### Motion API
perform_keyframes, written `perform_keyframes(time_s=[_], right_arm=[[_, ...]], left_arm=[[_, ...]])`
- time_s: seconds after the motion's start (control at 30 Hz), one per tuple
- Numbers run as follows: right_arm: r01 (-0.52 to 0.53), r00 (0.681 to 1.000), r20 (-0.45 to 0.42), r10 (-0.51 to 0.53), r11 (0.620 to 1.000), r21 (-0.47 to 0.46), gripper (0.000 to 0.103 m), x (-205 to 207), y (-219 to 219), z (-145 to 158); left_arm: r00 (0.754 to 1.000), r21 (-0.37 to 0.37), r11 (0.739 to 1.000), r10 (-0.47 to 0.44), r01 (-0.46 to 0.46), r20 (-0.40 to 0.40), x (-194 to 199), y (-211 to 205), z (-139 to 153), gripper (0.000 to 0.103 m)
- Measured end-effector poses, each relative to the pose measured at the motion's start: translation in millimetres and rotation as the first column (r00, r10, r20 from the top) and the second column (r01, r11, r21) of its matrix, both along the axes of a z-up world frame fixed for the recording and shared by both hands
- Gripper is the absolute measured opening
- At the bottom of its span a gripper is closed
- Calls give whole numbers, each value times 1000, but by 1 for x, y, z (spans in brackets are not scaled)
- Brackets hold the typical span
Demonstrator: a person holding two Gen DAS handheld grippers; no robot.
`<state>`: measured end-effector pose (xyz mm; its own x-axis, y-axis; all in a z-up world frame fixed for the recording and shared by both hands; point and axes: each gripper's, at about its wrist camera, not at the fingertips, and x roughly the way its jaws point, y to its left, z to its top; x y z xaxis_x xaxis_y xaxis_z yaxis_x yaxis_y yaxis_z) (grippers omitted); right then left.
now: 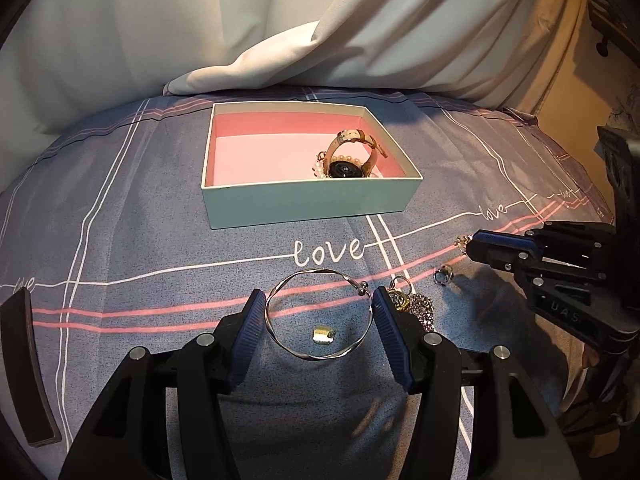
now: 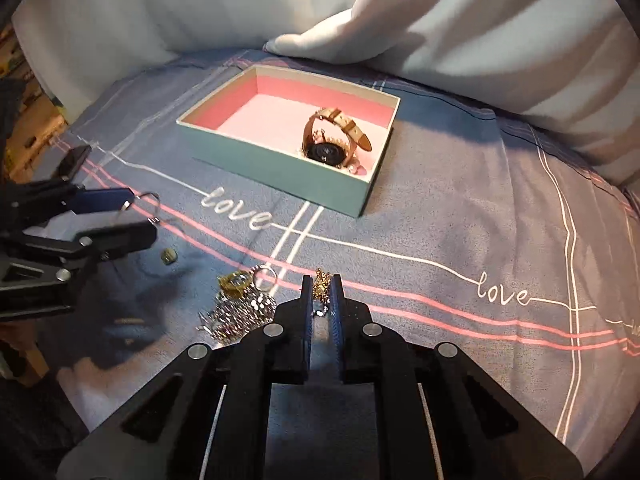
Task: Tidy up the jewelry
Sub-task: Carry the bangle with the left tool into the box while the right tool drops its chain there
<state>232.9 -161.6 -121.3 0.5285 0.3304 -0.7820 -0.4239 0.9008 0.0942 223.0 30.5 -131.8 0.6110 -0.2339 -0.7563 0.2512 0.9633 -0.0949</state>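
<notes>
A twisted silver bangle (image 1: 320, 316) sits between the blue pads of my left gripper (image 1: 318, 300), which is shut on it at both sides; the right wrist view shows that gripper (image 2: 142, 216) at the left. My right gripper (image 2: 320, 280) is shut on a small gold chain piece (image 2: 322, 286), raised a little off the sheet, and its tip (image 1: 474, 246) shows at the right in the left wrist view. The teal box (image 1: 312, 204) with a pink lining holds a tan-strapped watch (image 1: 352, 160) and pearls (image 1: 320, 168). A glittery jewelry pile (image 2: 240, 308) lies left of my right fingers.
A small gold bead (image 1: 323, 336) lies on the blue-grey sheet under the bangle. A little ring (image 1: 443, 274) rests near the pile. A white duvet (image 1: 280, 40) bunches up behind the box. A dark curved strip (image 1: 24, 360) lies at the far left.
</notes>
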Motion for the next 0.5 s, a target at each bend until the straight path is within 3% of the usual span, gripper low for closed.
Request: perform_keyframes(time_s=[0.07, 0.1, 0.17, 0.23, 0.5], right_arm=[[1, 1000, -3, -2, 987, -163, 9, 3, 9, -6], [2, 1000, -4, -2, 984, -180, 9, 4, 7, -9], [-5, 999, -36, 1, 996, -85, 9, 9, -2, -9], [6, 1000, 6, -6, 993, -114, 9, 11, -1, -3], [-28, 983, 177, 42, 996, -82, 9, 46, 30, 58]], left_arm=[[1000, -4, 1000, 3, -3, 6, 4, -1, 3, 54], [1000, -8, 1000, 4, -3, 10, 6, -2, 5, 54], [1000, -15, 1000, -5, 5, 19, 8, -2, 8, 54], [1000, -3, 1000, -10, 10, 29, 14, -5, 11, 54], [994, -18, 1000, -1, 3, 107, 57, -13, 51, 54]])
